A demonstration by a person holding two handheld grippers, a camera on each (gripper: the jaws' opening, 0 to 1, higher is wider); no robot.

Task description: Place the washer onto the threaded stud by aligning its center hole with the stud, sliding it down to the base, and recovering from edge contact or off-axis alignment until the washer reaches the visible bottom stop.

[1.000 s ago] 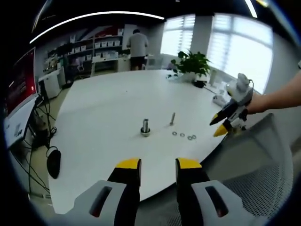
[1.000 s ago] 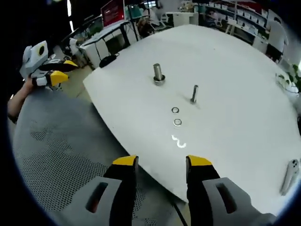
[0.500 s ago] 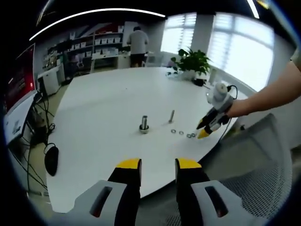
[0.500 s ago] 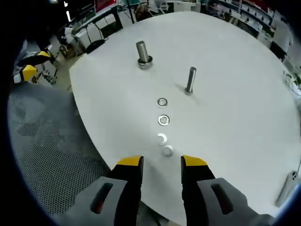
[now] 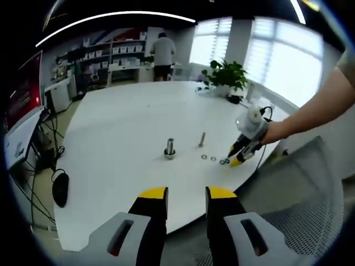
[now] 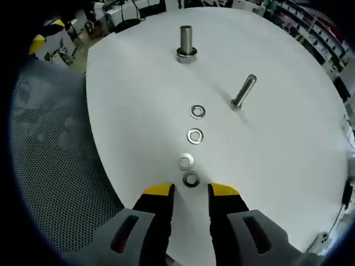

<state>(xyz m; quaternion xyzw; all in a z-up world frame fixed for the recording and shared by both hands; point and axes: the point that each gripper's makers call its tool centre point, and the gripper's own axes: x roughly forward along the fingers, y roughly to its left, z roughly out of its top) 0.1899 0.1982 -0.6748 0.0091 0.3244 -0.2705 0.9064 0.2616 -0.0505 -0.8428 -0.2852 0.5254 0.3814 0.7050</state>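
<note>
Up front in left gripper view, left claw (image 5: 186, 194) hung spread off the white counter (image 5: 122, 127) edge w/ right claw (image 5: 233, 157) tips at the washers (image 5: 213, 159) nr the stud (image 5: 201, 139), while in right gripper view right claw (image 6: 190, 190) sat spread just short of nearest washer (image 6: 191, 179), stud (image 6: 243, 91) beyond.

We note bright daylight from the blinded windows (image 5: 277, 55) in the left gripper view, blown out to near white, plus a curved ceiling light strip (image 5: 111, 19) bowed by the fisheye. The white worktop (image 6: 138, 83) is evenly lit with soft glare, and the stud (image 6: 243, 91) and washers (image 6: 194, 134) throw only faint, short shadows. Straight lines bend hard toward the edges, far shelves (image 5: 122, 55) look soft, and both views' own jaws are slightly blurred up close.
</note>
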